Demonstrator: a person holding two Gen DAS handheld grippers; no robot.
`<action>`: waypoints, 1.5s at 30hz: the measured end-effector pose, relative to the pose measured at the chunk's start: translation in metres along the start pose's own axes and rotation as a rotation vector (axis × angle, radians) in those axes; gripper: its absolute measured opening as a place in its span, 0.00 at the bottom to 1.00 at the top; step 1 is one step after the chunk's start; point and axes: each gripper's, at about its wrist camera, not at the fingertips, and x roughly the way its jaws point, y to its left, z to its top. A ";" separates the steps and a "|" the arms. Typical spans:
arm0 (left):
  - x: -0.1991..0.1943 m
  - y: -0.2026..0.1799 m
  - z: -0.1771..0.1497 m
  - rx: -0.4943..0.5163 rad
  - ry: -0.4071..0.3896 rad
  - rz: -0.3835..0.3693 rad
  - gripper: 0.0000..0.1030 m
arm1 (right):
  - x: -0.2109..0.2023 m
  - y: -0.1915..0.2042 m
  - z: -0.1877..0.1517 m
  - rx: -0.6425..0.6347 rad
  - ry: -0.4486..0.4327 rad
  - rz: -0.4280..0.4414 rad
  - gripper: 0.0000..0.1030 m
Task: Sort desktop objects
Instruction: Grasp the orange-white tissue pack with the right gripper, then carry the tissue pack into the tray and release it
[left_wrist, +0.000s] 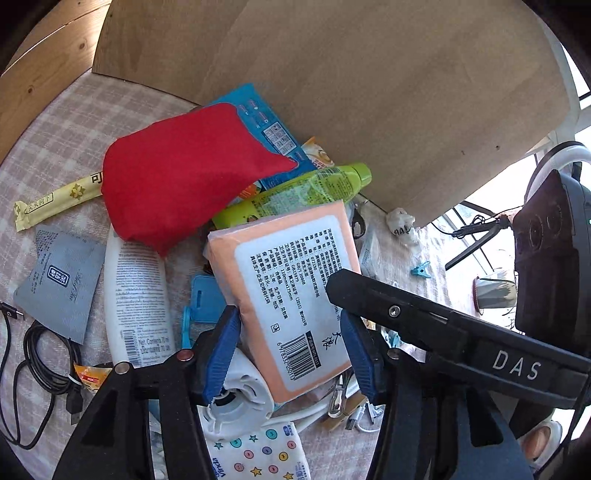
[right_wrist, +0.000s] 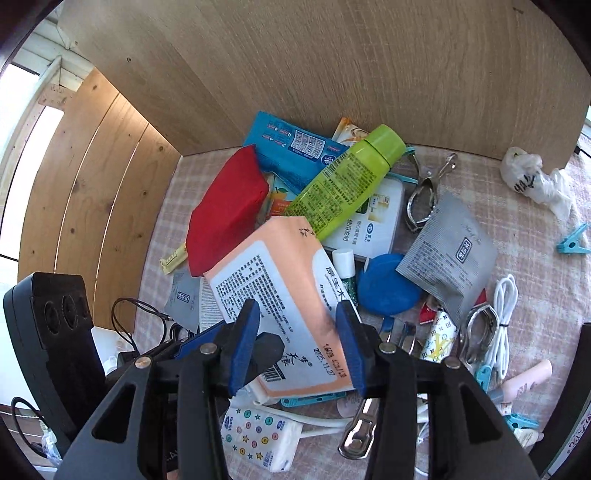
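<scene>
Orange-wrapped tissue pack (left_wrist: 291, 295) is clamped at its near end between the blue pads (left_wrist: 225, 354) of the left gripper (left_wrist: 291, 358), and the right gripper (right_wrist: 299, 347) is likewise closed on the same pack (right_wrist: 280, 291). Its long axis is seen running from 6 o'clock toward 12 o'clock, tilted slightly left. Beyond it, at 12 o'clock, a green bottle (right_wrist: 347, 181) is laid diagonally, with a red pouch (left_wrist: 177, 173) at 10 o'clock, on the checked cloth (left_wrist: 74, 122).

The orange tissue pack (left_wrist: 291, 299) buries most of my pile: the green bottle (left_wrist: 295, 195) half covered, the black cable (left_wrist: 40, 369) cut by the frame's edge.
</scene>
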 end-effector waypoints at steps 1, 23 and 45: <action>0.000 -0.003 -0.001 0.006 0.001 -0.003 0.51 | -0.002 -0.002 -0.001 0.008 0.000 0.004 0.42; -0.005 -0.070 -0.030 0.208 -0.011 0.079 0.54 | -0.051 -0.018 -0.038 0.014 -0.057 -0.036 0.43; 0.060 -0.325 -0.172 0.683 0.244 -0.159 0.54 | -0.250 -0.219 -0.195 0.376 -0.288 -0.222 0.43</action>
